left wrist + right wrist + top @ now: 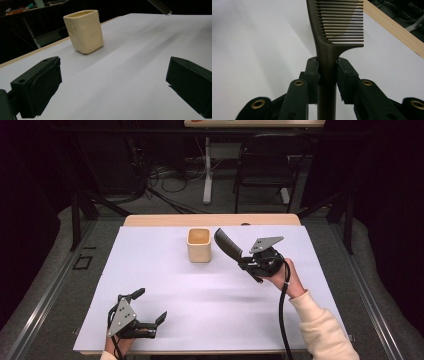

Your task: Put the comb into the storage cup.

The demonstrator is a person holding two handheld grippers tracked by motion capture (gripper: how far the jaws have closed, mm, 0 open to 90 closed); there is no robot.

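Comb (329, 47): dark, wide-toothed, held by its handle between the jaws of the right gripper (327, 75), which press on it from both sides. In the high view the comb (227, 245) sits right of centre, raised off the table and tilted, teeth end pointing up and left toward the cup (199, 245). The handle grip leaves the toothed end free, which suits lowering it into the cup, judging by the aim.

Cup: cream, squarish, open-topped, upright on the white sheet (200, 305) in the upper middle of the frame, just beside the comb's tip but apart from it. In the left gripper view it stands at upper left (84, 31).

Left gripper (142, 312): lower left of the high view, low over the sheet, jaws spread wide and holding nothing (probably parked out of the way).

Surroundings: a black chair (265, 165) and cables on the floor beyond the table. Nothing lies between comb and cup.
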